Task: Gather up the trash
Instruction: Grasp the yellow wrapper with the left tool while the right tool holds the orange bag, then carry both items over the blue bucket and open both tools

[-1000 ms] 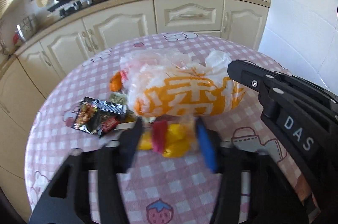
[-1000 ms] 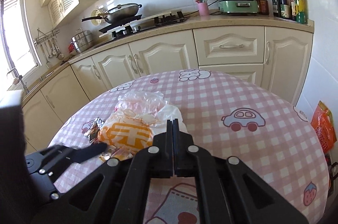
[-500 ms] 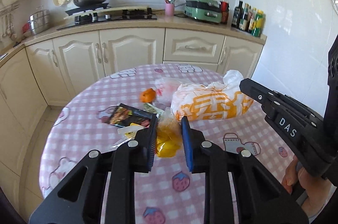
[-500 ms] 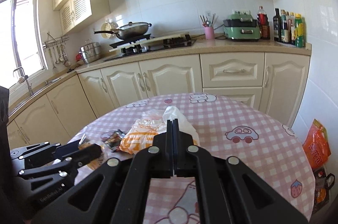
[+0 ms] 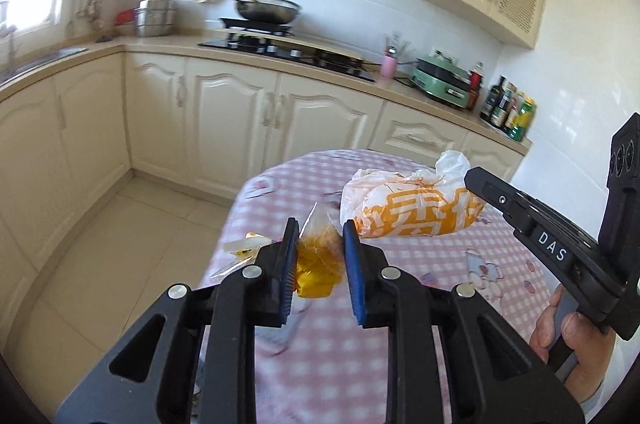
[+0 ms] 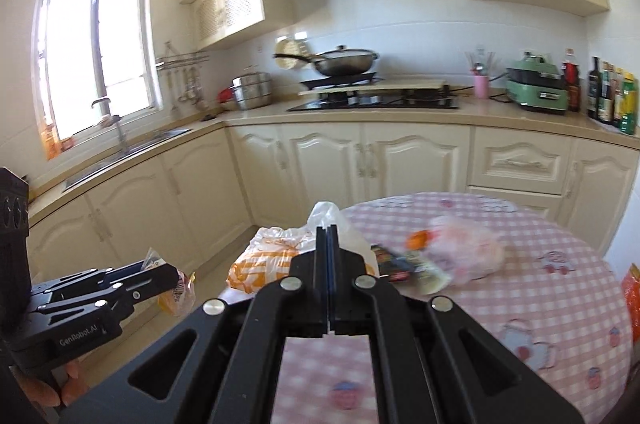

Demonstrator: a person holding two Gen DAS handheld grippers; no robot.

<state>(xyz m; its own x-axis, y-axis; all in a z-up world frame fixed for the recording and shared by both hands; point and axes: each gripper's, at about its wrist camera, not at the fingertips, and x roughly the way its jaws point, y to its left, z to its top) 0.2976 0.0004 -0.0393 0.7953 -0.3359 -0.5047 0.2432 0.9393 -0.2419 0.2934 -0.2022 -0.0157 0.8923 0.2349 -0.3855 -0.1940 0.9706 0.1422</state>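
Observation:
My left gripper (image 5: 320,244) is shut on a crumpled yellow wrapper (image 5: 318,264) and holds it up over the left edge of the round pink-checked table (image 5: 400,324). It also shows in the right wrist view (image 6: 176,294) at the far left. My right gripper (image 6: 328,236) is shut on the white handle of an orange-and-white plastic bag (image 6: 268,264), which hangs lifted; the bag shows in the left wrist view (image 5: 416,212) too. A dark snack packet (image 6: 390,260), an orange scrap (image 6: 420,238) and a clear crumpled bag (image 6: 464,248) lie on the table.
Cream cabinets (image 6: 320,168) and a counter with a hob and wok (image 6: 344,62) run behind the table. A tiled floor (image 5: 120,244) lies to the left. An orange bag (image 6: 632,292) hangs at the far right.
Both grippers have lifted and swung left, away from the table's middle. The left carries the yellow wrapper up; the right carries the orange-and-white bag off the table.

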